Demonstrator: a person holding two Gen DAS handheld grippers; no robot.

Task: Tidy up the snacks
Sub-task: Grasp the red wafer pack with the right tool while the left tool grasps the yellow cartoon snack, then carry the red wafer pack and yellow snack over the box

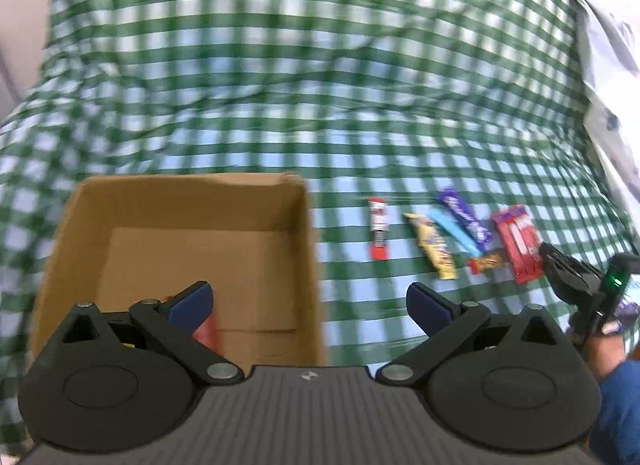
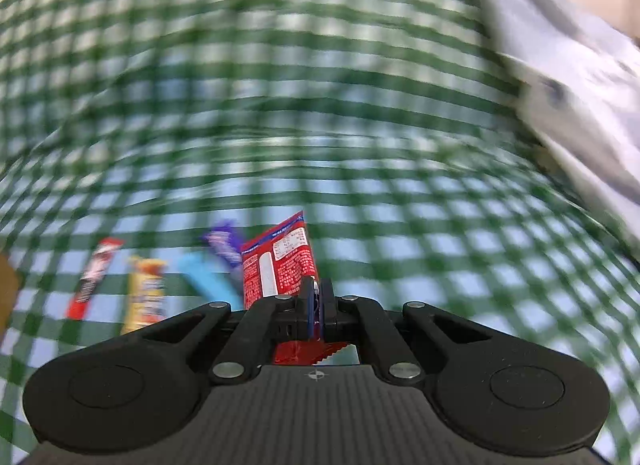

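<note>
The red snack packet (image 2: 280, 265) stands at centre frame, pinched by its lower edge in the right gripper (image 2: 316, 305), likely bound for the cardboard box (image 1: 304, 265) at lower left. The left gripper (image 1: 310, 305) hangs wide apart over the box rim. Checked cloth (image 1: 340, 145) beyond lies free.
</note>
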